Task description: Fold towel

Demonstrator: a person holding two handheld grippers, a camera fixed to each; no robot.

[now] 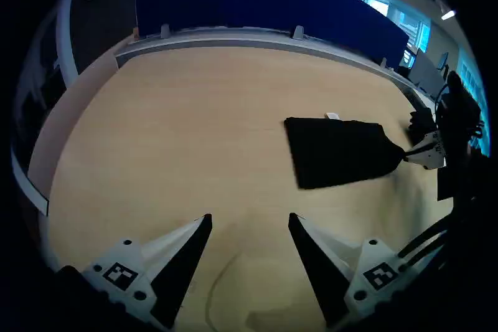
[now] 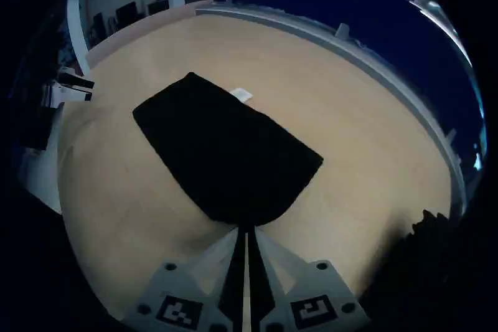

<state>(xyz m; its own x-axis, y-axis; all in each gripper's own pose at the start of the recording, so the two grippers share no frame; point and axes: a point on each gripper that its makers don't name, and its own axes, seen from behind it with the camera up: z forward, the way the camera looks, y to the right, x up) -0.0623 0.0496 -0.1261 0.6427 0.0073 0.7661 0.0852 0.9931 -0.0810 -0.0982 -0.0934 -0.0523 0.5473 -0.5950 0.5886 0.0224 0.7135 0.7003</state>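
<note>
A black towel (image 1: pixel 339 151) lies folded flat on the light wooden table (image 1: pixel 187 132), with a small white tag (image 1: pixel 333 116) at its far edge. In the right gripper view the towel (image 2: pixel 224 151) spreads out just ahead, and my right gripper (image 2: pixel 246 229) is shut on its near edge. From the left gripper view, that right gripper (image 1: pixel 411 153) pinches the towel's right side, which is drawn to a point. My left gripper (image 1: pixel 249 215) hovers open over bare table, well to the left of the towel. It appears far off as the left gripper (image 2: pixel 87 90).
A blue partition (image 1: pixel 261 2) on a grey rail (image 1: pixel 249 39) closes the table's far side. The table's left edge (image 1: pixel 37 164) curves round. A person's dark sleeve (image 1: pixel 460 120) is at the right. Bare tabletop lies between my left gripper and the towel.
</note>
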